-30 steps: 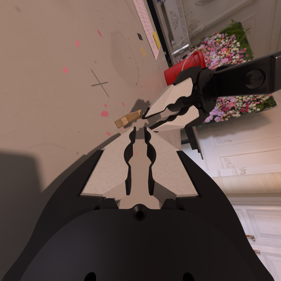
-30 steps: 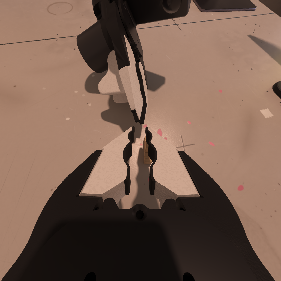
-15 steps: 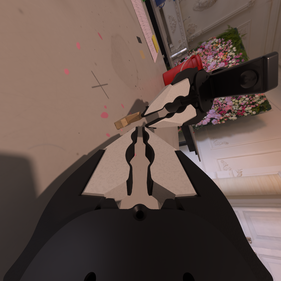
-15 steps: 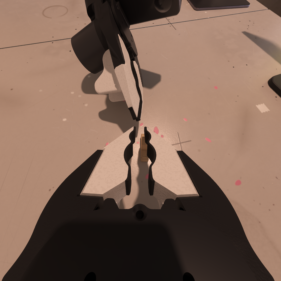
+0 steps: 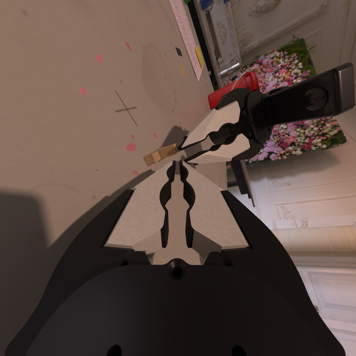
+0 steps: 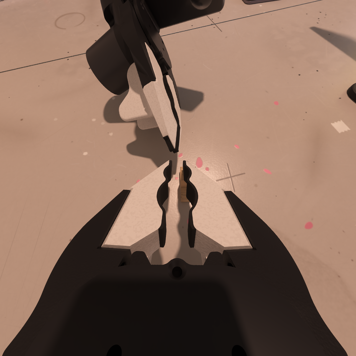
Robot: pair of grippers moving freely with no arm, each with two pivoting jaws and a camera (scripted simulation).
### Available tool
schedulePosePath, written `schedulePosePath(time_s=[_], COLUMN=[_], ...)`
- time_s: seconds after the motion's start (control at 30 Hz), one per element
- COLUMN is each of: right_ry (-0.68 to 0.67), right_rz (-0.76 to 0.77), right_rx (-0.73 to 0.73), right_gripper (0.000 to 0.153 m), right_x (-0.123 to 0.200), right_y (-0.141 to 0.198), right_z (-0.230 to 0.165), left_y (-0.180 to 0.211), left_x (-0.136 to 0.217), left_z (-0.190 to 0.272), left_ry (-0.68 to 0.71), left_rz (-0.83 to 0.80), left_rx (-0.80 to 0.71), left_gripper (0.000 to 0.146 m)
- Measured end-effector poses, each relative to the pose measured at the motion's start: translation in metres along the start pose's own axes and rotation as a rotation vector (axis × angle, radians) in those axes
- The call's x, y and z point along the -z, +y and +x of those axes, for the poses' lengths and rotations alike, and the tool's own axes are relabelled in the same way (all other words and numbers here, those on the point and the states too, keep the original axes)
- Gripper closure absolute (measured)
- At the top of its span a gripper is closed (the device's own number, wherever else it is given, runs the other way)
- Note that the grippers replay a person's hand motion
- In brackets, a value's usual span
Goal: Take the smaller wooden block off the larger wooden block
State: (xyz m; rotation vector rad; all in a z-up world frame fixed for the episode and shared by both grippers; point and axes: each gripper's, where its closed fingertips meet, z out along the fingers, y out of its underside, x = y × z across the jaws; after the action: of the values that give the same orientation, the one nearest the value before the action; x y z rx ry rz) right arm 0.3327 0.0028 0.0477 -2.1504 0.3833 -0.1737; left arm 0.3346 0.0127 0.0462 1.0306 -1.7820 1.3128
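The wooden blocks (image 5: 160,155) show as one short tan stack with a seam, standing on the table (image 5: 57,115). I cannot tell the smaller block from the larger. My right gripper (image 5: 183,154) is open, its tips at the stack's free end, with the upper fingertip (image 5: 192,141) touching or almost touching it. In the right wrist view the stack (image 6: 183,185) shows between the open fingers of the right gripper (image 6: 177,162), close against the right one. My left gripper (image 5: 177,162) is empty with its tips almost together, just beside the stack; it also shows in the right wrist view (image 6: 174,151).
A red cup (image 5: 231,88) stands behind the right gripper near the table's far edge. A paper strip (image 5: 185,34) and a yellow tag (image 5: 199,56) lie along that edge. A drawn cross (image 5: 126,109) and pink spots mark the table. A piece of white tape (image 6: 340,127) lies to the right.
My left gripper's fingers have closed to a thin gap. The right gripper has come in closer to the stack's free end. The stack has stayed in place.
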Motion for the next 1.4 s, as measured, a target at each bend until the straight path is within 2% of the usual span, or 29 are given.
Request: schedulePosePath(time_s=[0.43,0.57,0.73,0.83,1.0,1.07,1.13,1.23,1.33,1.4], right_ry=[0.021,0.049,0.041,0.009,0.001,0.005,0.017,0.013,0.012,-0.011], right_rz=[0.005,0.010,0.013,-0.012,-0.064,-0.084,-0.093,-0.074,-0.013,0.064], right_rx=[-0.025,0.008,0.006,-0.004,0.053,0.074,0.082,0.039,-0.073,-0.191], right_gripper=[0.141,0.141,0.124,0.119,0.121,0.128,0.137,0.142,0.142,0.142], right_x=[-0.002,-0.002,0.003,0.003,-0.006,-0.009,-0.010,-0.009,-0.005,0.000], right_y=[-0.001,-0.003,0.002,0.011,0.017,0.020,0.022,0.020,0.014,0.005], right_z=[0.001,0.004,0.010,0.010,0.006,0.006,0.007,0.011,0.019,0.025], left_y=[-0.002,-0.004,-0.005,-0.006,-0.003,-0.002,-0.004,-0.016,-0.036,-0.047], left_x=[0.001,0.002,0.002,0.002,0.000,0.000,0.001,0.009,0.027,0.040], left_z=[-0.002,-0.003,-0.003,-0.004,-0.002,-0.002,0.000,0.008,0.018,0.021], left_ry=[-0.021,-0.027,-0.020,-0.020,-0.013,-0.015,-0.006,0.037,0.076,0.079], left_rz=[0.015,0.028,0.038,0.041,0.023,0.016,0.021,0.086,0.213,0.291], left_rx=[0.004,0.000,0.008,0.009,0.003,-0.002,-0.011,-0.032,-0.088,-0.127], left_gripper=[0.143,0.144,0.144,0.143,0.142,0.140,0.133,0.106,0.085,0.078])
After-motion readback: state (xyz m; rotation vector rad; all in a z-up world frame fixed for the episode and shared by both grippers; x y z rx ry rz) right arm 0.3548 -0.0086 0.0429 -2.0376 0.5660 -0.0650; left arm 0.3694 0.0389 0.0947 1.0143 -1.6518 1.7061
